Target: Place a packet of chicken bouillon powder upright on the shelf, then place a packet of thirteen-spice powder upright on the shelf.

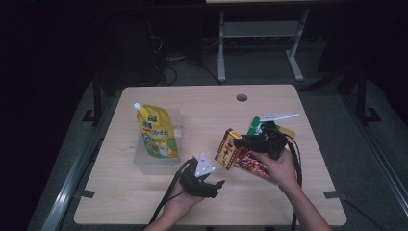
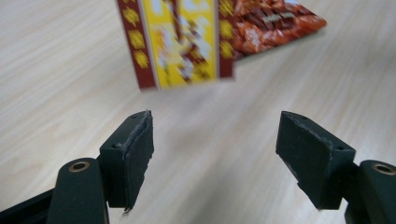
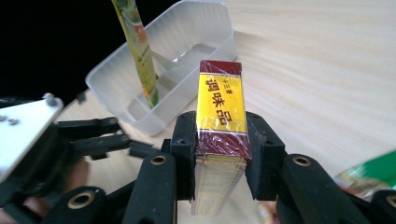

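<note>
The right claw (image 3: 219,140) is pinching the yellow-and-maroon box (image 3: 219,112) by its narrow sides, lifting it clear of the surface (image 1: 269,103), likely to carry it toward the clear tub (image 3: 187,46) at ten o'clock, where the yellow pouch (image 1: 156,132) is leaning. The left claw (image 2: 215,154) is waiting spread and empty, pointing at the box and the red snack bag (image 2: 275,23).

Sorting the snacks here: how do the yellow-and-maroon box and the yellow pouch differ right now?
The box is stiff and flat-sided, clamped between the right gripper jaws above the table; the pouch is soft, with a white cap, and stands leaning in the clear tub. The box has maroon borders; the pouch is yellow-green. Both carry printed yellow packaging.
</note>
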`<state>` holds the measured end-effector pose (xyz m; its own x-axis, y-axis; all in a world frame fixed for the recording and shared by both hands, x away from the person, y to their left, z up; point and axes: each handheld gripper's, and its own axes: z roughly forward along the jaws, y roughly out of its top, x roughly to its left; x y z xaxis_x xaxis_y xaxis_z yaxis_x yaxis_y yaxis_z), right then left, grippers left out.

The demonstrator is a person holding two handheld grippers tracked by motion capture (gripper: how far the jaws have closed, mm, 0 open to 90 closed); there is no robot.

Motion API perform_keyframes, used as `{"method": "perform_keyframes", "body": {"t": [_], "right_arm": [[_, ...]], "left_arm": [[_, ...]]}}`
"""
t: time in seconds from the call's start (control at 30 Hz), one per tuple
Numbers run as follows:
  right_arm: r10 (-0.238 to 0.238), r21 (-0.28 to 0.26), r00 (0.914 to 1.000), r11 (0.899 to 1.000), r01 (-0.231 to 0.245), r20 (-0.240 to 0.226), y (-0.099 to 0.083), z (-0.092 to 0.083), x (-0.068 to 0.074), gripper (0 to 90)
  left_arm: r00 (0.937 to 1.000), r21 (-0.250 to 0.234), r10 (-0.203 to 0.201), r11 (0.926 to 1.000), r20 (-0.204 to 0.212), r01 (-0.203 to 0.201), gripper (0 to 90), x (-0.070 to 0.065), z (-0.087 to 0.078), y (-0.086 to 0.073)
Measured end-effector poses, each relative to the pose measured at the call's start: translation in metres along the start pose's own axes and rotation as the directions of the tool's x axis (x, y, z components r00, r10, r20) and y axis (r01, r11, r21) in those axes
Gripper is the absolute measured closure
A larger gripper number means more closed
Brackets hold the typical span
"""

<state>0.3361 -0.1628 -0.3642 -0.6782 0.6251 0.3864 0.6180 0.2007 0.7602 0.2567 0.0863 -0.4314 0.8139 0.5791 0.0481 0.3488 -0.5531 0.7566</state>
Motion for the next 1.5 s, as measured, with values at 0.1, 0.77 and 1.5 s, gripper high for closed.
{"method": "perform_keyframes", "body": {"t": [0.1, 0.77, 1.5], "right_arm": [[-0.038, 0.02, 0.9992, 0.999, 0.038, 0.009, 0.01, 0.004, 0.003, 67.4], [-0.223, 0.063, 0.9748, 0.973, 0.223, -0.015, 0.056, 0.028, 0.029, 67.4], [-0.33, 0.055, 0.9394, 0.94, 0.336, -0.093, 0.089, 0.036, 0.072, 67.4]], "left_arm": [[0.9998, 0.007, 0.015, 0.9999, 0.01, -0.015, 26.6, -0.003, -0.001, -0.004], [0.9972, 0.0, 0.015, 0.9999, 0.073, -0.016, 22.2, -0.004, -0.003, -0.014], [0.9958, 0.004, 0.034, 0.9994, 0.085, -0.034, 20.5, -0.006, -0.002, -0.014]]}}
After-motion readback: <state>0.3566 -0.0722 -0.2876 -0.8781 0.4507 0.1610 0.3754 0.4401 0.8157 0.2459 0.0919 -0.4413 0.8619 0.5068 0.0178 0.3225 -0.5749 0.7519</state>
